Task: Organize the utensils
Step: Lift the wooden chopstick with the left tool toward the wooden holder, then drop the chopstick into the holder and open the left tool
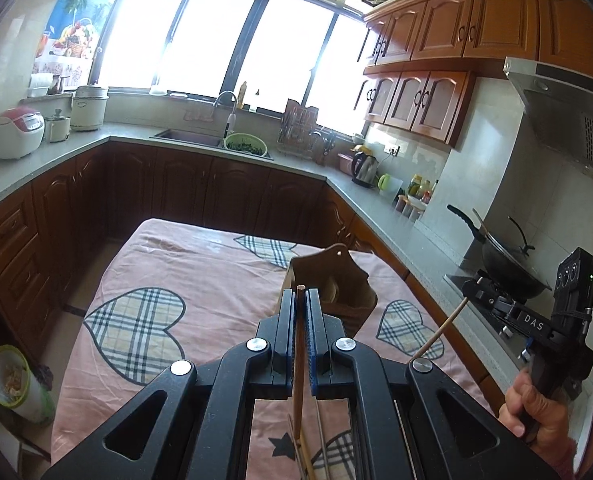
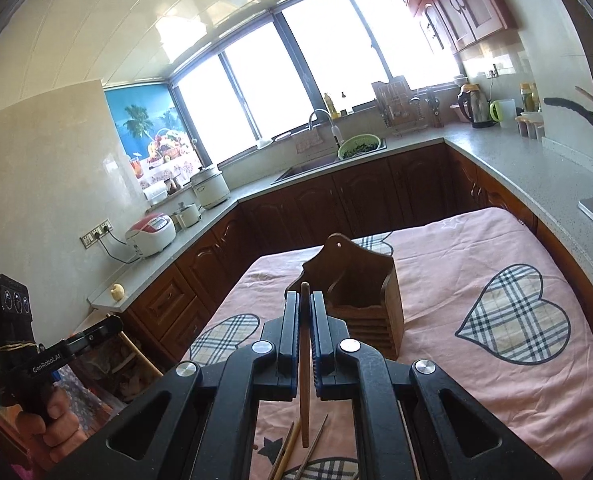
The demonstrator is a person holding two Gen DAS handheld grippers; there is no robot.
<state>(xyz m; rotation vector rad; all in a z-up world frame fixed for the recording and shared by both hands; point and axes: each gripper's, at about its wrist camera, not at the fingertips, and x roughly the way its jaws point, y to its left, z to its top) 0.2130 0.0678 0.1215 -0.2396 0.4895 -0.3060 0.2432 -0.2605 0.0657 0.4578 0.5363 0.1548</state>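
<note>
The left gripper [image 1: 301,294] is closed on a wooden chopstick [image 1: 298,360], gripped a little below its blunt top end, which pokes just above the fingertips; the rest of the stick hangs down through the frame toward the pink cloth [image 1: 184,264]. The right gripper [image 2: 304,298] likewise has its jaws pressed onto a darker chopstick [image 2: 304,380], held near its top with the long part hanging free below.

Both grippers are raised above the near edge of the table. Under them, close to that edge, several more loose chopsticks [image 2: 286,450] lie on the cloth. Just beyond the fingertips, toward the middle of the table, stands the wooden utensil holder [image 2: 366,292], upright with its open top facing up and its tall back panel on the far side.

The chopsticks look light, stiff and smooth, so they will probably swing or slip in a pinch taken so near one end. A hold closer to mid-length would likely steady them for lowering into the holder.
</note>
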